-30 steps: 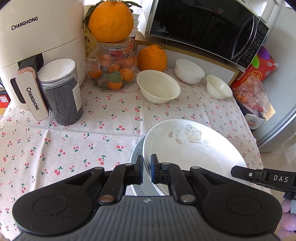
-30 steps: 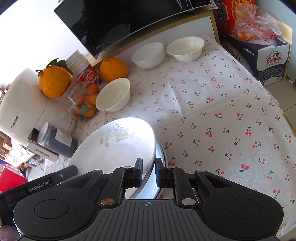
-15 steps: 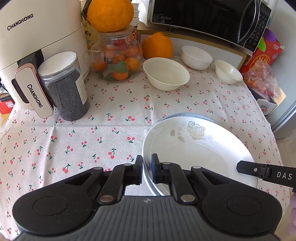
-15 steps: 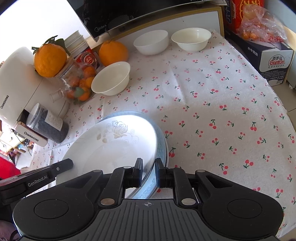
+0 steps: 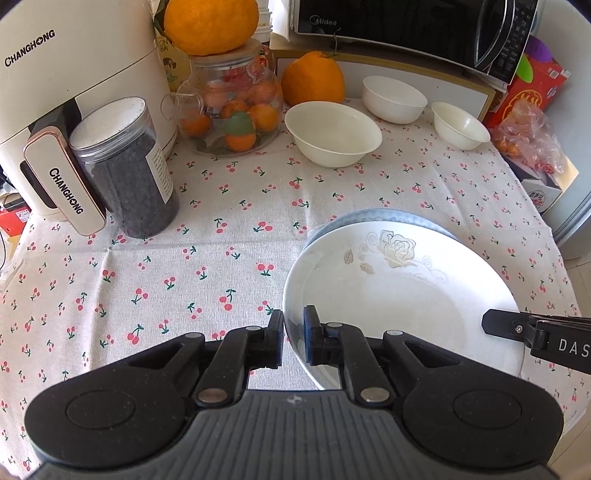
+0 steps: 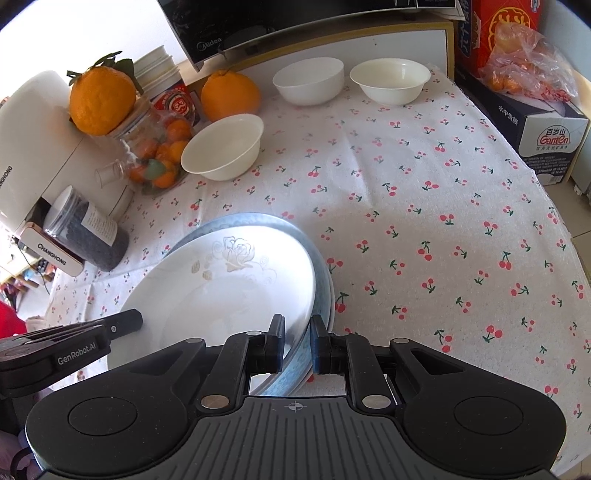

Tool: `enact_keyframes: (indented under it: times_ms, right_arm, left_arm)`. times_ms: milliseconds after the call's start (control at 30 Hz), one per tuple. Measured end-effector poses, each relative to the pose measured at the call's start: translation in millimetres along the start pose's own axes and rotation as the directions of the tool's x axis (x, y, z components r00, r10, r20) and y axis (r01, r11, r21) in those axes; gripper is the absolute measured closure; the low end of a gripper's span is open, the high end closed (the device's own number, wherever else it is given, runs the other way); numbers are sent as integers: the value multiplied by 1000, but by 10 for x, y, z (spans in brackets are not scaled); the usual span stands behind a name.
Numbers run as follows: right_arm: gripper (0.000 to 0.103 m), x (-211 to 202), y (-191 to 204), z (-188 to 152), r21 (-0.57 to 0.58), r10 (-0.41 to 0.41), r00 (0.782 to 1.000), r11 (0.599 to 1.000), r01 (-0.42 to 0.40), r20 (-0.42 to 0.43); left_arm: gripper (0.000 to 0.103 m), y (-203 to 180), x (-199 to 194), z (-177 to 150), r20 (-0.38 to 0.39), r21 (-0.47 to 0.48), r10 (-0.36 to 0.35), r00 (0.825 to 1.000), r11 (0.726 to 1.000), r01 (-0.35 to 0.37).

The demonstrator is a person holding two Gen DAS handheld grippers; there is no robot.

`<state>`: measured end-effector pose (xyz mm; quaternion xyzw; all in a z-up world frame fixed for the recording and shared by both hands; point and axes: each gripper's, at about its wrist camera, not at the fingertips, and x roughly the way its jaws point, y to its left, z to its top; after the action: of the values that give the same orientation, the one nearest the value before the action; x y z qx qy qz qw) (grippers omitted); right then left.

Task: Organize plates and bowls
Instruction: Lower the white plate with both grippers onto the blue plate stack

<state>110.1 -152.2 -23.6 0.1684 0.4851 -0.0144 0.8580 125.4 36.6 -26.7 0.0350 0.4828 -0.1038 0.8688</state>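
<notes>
White plate with rose motif (image 5: 399, 295) stacked on blue-rimmed plate (image 6: 321, 280), near front edge of cherry-print tablecloth (image 5: 240, 221), slightly right of centre in left wrist view. Blue rim peeking out behind and to the right of the white one.

Left gripper (image 5: 293, 332) pinched on the white plate's near-left rim, 1 finger outside, 1 inside, jaws almost fully closed on the thin edge. Right gripper (image 6: 297, 338) clamped across the right-hand edge of the stack, both plate rims between the fingers, gap narrow. Each gripper's fingertip visible in the other's view, on opposite sides of the plates.

Farther back, 3 white bowls, apart from each other: large bowl (image 5: 332, 133) nearest, just beside glass jar of small oranges (image 5: 229, 110); medium bowl (image 5: 393, 98) and small bowl (image 5: 460, 125) near the base of the microwave (image 5: 406, 29). 1 big orange (image 5: 210, 22) on top of the jar, another big orange (image 5: 314, 79) behind the large bowl. At left, white air fryer (image 5: 55, 92) with dark-filled plastic canister (image 5: 125, 166) touching or just beside its handle. At right, off the table edge, bag of small fruit (image 6: 524, 62) on a carton (image 6: 546, 136).

Open cloth between plates and bowls.
</notes>
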Motion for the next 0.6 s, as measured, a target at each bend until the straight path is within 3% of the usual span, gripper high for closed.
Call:
enact_keyframes:
  times_ms: [233,333,600]
  right_arm:
    - [88,-12,85,-25,-86,-51,998,995,53,26]
    - [88,-16,79,-25,-96,-42,999,994,44,23]
    - [88,-19,61,-32,-102,-21,1000,995,21,5]
  left_arm:
    - [97,-127,1,-21,20,84,37,999,996,-39]
    - [101,-175,-38,-11,28,95,-27,999,995,24]
    - [101,-240,16,1,4,93,-30,1000,995,30]
